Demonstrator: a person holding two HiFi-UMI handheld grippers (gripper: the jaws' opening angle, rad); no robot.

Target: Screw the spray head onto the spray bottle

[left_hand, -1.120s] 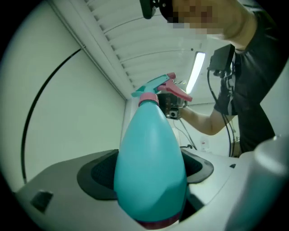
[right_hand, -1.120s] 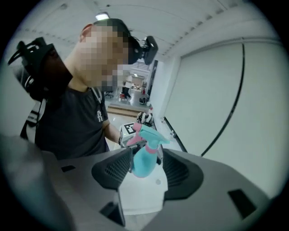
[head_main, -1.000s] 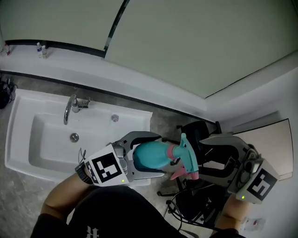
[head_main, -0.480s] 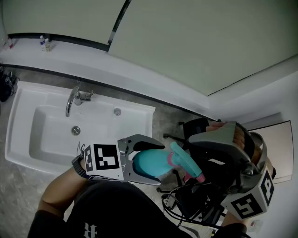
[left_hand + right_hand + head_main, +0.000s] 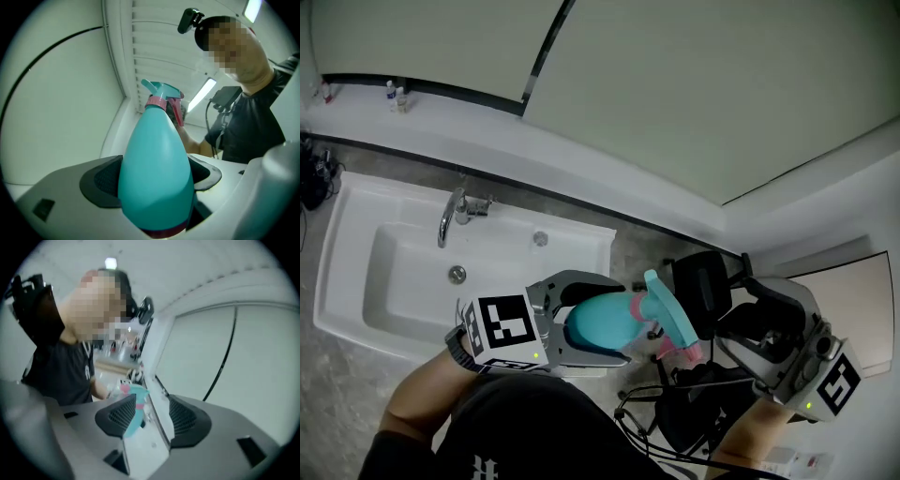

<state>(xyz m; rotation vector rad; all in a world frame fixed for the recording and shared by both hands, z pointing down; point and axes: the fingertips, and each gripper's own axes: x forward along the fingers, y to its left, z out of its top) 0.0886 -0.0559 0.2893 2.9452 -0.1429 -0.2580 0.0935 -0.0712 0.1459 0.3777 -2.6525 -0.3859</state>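
Nearest me, my left claw (image 5: 617, 319) is clamped round the belly of the bottle (image 5: 154, 159), holding it off the ground in front of my chest. In the head view the bottle's long axis runs toward 3 o'clock. The spray head (image 5: 667, 314) sits on the neck at that far end (whether the pink collar (image 5: 155, 101) is tight, I can't tell). My right claw (image 5: 739, 323) hangs just past it, jaws apart on nothing. The head lies at its 9 o'clock, so I judge this claw best placed to twist. Farther off, at 10 o'clock, is the sink (image 5: 384, 281).
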